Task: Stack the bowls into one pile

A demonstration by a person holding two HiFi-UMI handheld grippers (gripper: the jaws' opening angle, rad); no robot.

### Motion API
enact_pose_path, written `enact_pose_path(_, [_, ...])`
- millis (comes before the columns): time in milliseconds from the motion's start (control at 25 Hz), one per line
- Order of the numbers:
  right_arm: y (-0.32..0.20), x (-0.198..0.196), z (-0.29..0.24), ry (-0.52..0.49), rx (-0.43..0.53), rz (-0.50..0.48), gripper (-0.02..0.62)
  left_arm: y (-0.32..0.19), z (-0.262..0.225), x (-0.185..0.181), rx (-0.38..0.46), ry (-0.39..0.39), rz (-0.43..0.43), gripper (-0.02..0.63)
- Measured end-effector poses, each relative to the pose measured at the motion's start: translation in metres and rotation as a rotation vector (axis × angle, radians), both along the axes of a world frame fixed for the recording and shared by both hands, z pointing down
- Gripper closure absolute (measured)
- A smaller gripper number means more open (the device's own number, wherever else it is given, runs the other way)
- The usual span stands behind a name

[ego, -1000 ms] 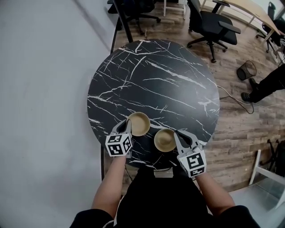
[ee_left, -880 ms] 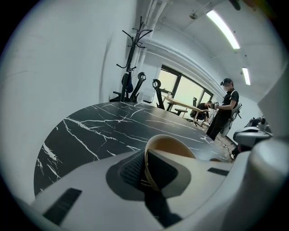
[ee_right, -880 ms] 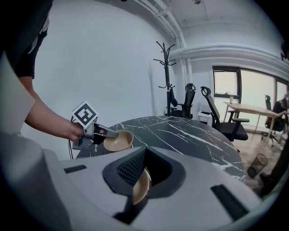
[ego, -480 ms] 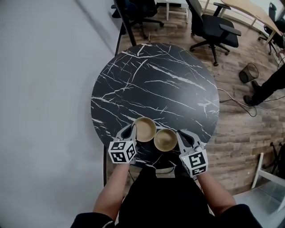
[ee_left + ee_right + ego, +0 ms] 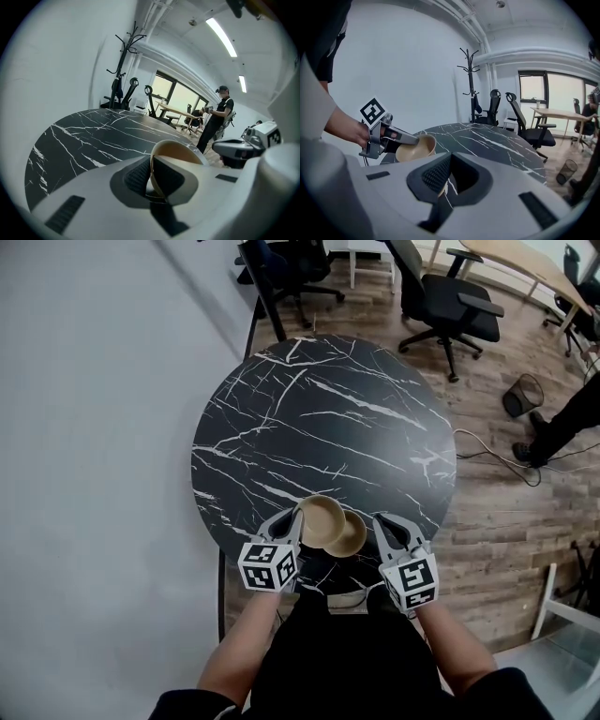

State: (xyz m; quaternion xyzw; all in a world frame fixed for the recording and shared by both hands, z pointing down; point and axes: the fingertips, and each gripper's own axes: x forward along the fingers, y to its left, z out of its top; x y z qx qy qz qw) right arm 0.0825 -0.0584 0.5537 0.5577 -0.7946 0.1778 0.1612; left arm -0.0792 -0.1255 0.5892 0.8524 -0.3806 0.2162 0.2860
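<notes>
The left gripper [image 5: 297,520] is clamped on the near-left rim of the upper bowl [image 5: 322,517], one pad inside the wall and one outside, and holds it clear of the table [image 5: 328,418], slightly tilted. The right gripper [image 5: 376,523] is closed on the right rim of the lower bowl [image 5: 353,539]; a thin tan edge shows between its pads. Both bowls are at the table's near edge, by the person. From the head view the upper bowl overlaps the left part of the lower one; whether they touch cannot be told

Both bowls are plain tan and thin-walled, and they look light, stiff and smooth, so a pinch on the rim is the natural place to take hold. Such a grip probably lets a bowl swing or slip if jolted, and a smooth wall should let one seat easily inside the other

No brand, label or readable writing shows on the bowls; the grippers' cubes bear only black-and-white square patterns
</notes>
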Motion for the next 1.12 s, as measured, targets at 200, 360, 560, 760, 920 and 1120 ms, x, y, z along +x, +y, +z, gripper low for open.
enact_pose_path(200, [0.004,0.006,-0.002,0.005,0.001,0.001,0.588,0.013,0.007,0.013,-0.017,-0.006,0.018,0.574])
enact_pose_path(360, [0.009,0.011,0.000,0.006,0.001,0.006,0.588,0.024,0.017,0.024,-0.025,-0.019,0.049,0.574])
enact_pose_path(560, [0.011,0.016,0.002,0.008,-0.001,0.007,0.588,0.028,0.024,0.032,-0.020,-0.045,0.081,0.574])
enact_pose_path(760, [0.011,0.019,0.001,0.006,0.003,0.008,0.588,0.037,0.031,0.040,-0.009,-0.084,0.129,0.574])
enact_pose_path(920, [0.011,0.021,-0.002,0.005,0.004,0.009,0.588,0.041,0.037,0.043,0.001,-0.125,0.153,0.574])
enact_pose_path(1120, [0.017,0.026,0.001,-0.002,-0.004,0.016,0.588,0.043,0.041,0.047,0.027,-0.151,0.168,0.571])
